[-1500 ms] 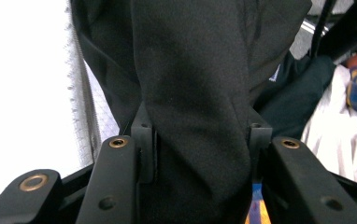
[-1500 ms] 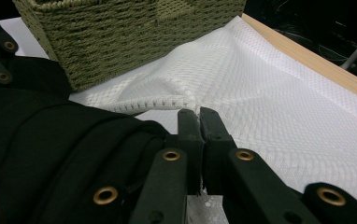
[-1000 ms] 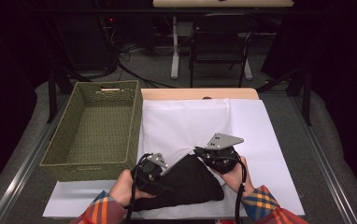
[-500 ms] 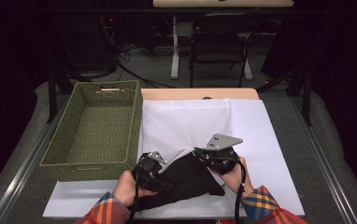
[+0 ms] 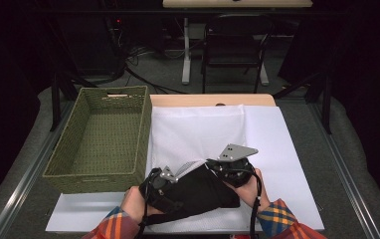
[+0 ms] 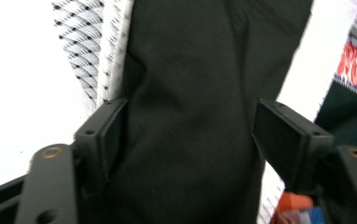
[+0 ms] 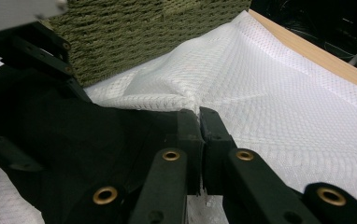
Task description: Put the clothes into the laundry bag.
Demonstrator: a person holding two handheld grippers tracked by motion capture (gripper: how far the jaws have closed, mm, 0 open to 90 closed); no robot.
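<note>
Where black garment (image 6: 190,116) fills it, left tool (image 6: 190,135) half-buried.

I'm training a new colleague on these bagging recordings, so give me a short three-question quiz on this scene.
1. True or false: in the high view, the green basket stands to the left of the white mesh bag.
2. What do the jaws of the right gripper pinch? A the basket's rim; B the white mesh bag; C the black cloth.
3. What lies between the jaws of the left gripper?

Key
1. True.
2. B: the jaws are shut on the bag's edge.
3. The black cloth. Those jaws have just been opening and stand apart around it.
</note>
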